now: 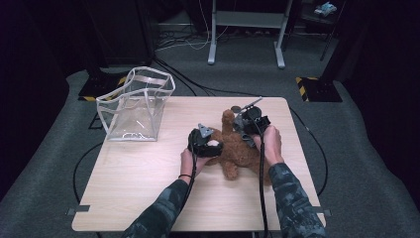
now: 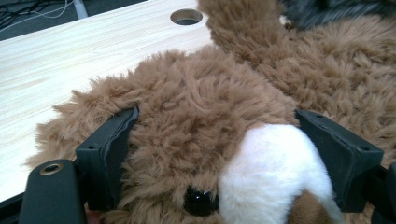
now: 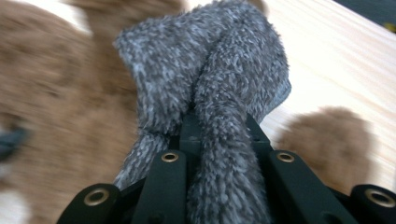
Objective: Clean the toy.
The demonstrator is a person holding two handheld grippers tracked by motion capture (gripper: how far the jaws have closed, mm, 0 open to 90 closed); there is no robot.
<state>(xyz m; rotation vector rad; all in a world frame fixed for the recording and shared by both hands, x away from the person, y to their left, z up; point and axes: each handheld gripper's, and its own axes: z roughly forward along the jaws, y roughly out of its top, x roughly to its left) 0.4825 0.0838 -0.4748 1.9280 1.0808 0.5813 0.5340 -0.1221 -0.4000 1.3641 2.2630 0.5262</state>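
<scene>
A brown plush bear (image 1: 237,148) lies on the wooden table (image 1: 138,173), right of centre. My left gripper (image 1: 203,138) is at its head. In the left gripper view the two jaws press into the fur on either side of the bear's head (image 2: 201,93), just above its black eye and white muzzle, so the left gripper (image 2: 219,135) is shut on the head. My right gripper (image 1: 250,121) sits by the bear's upper body and is shut on a grey fuzzy cloth (image 3: 205,60), which bunches up over the right gripper (image 3: 219,126). The brown fur (image 3: 56,93) is blurred behind it.
A clear plastic bag with white trim (image 1: 136,104) stands upright at the table's back left corner. A round cable hole (image 2: 187,17) is cut in the tabletop beyond the bear. Cables trail from both grippers toward the front edge. A desk frame (image 1: 246,29) stands on the floor behind.
</scene>
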